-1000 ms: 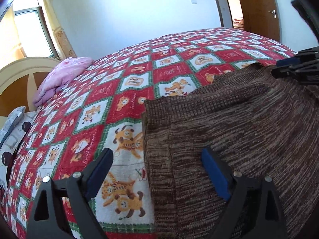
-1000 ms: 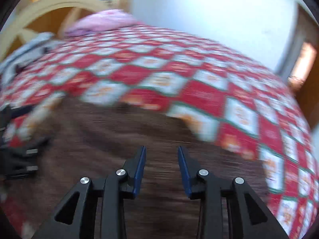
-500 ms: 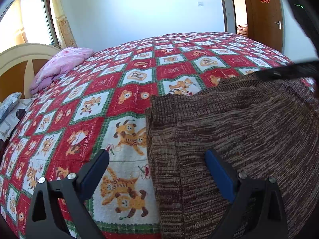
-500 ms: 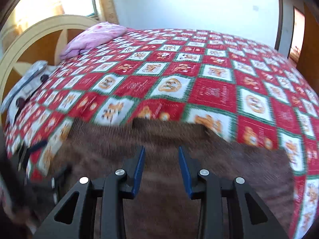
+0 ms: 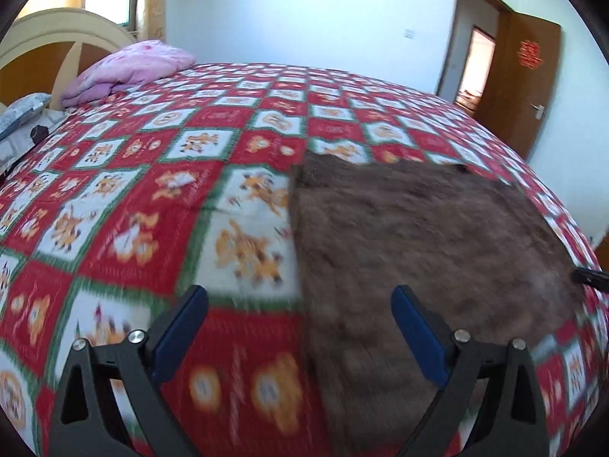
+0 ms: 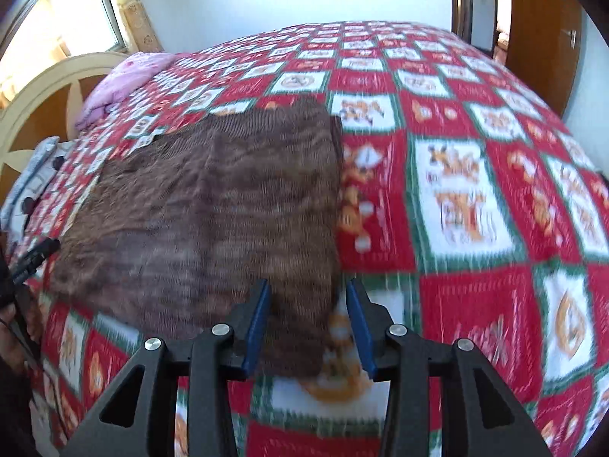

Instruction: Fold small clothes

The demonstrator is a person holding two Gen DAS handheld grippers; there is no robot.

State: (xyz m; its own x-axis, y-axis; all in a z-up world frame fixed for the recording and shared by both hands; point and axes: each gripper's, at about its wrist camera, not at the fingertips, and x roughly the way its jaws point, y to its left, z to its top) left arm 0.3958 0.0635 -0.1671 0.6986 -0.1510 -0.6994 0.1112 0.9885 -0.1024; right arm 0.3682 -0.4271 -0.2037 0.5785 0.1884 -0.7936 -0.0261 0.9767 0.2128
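Observation:
A brown knitted garment lies flat and folded on the red, white and green patterned bedspread; it also shows in the right wrist view. My left gripper is wide open and empty, above the garment's near left edge. My right gripper is partly open and empty, over the garment's near right corner. The left gripper's tip shows at the left edge of the right wrist view, and the right gripper's tip shows at the right edge of the left wrist view.
A pink folded blanket and a grey patterned pillow lie by the cream and wood headboard. A wooden door stands open at the far right. The bedspread stretches right of the garment.
Both grippers have pulled back and risen from the garment, so more bedspread shows in front. The right gripper has swung towards the garment's right side and its jaws have opened wider.

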